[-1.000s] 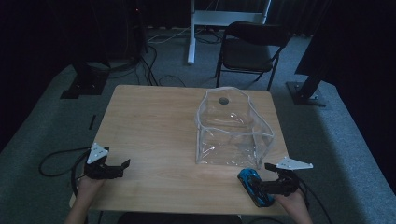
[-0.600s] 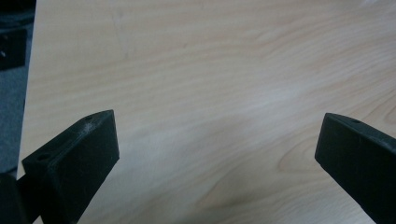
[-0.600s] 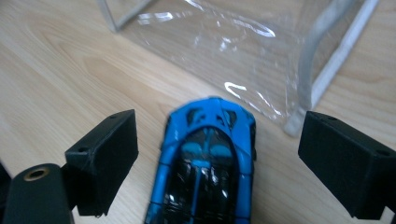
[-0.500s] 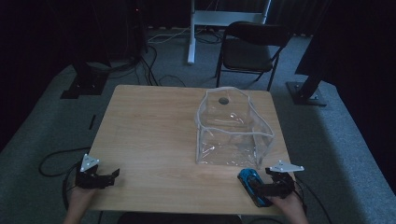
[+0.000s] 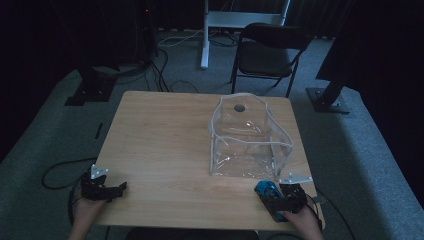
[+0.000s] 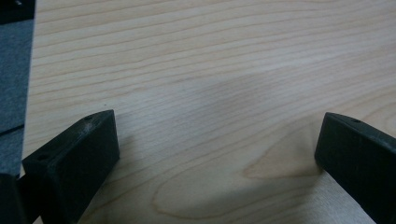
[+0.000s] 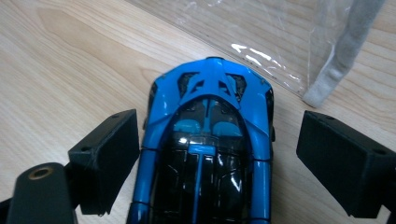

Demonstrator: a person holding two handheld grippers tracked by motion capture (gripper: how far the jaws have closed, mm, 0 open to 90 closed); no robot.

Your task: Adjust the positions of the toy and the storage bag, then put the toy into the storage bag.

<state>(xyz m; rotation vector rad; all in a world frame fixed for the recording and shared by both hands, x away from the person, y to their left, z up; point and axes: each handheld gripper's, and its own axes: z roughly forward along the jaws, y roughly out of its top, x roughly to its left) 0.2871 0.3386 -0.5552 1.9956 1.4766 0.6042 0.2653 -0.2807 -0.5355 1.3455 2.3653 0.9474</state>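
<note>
A blue and black toy car (image 7: pixel 210 140) lies on the wooden table near its front right edge (image 5: pixel 264 189). My right gripper (image 7: pixel 219 123) is open, with a jaw on each side of the car. The right jaw stands clear of the car and the left jaw is close to its side. In the high view the right gripper (image 5: pixel 274 199) sits over the car's near end. A clear plastic bag (image 5: pixel 247 142) stands open just beyond the car, its edge in the right gripper view (image 7: pixel 327 60). My left gripper (image 5: pixel 120 188) is open over bare wood (image 6: pixel 219 121) at the front left corner.
The table (image 5: pixel 165 135) is light wood. A black folding chair (image 5: pixel 267 52) stands beyond its far edge. Black stand bases (image 5: pixel 87 92) and cables lie on the grey carpet around it. Each hand reaches in from the near edge.
My right gripper has moved left and nearer, so its jaws now straddle the car. My left gripper drew back toward the front left corner, then held still.
</note>
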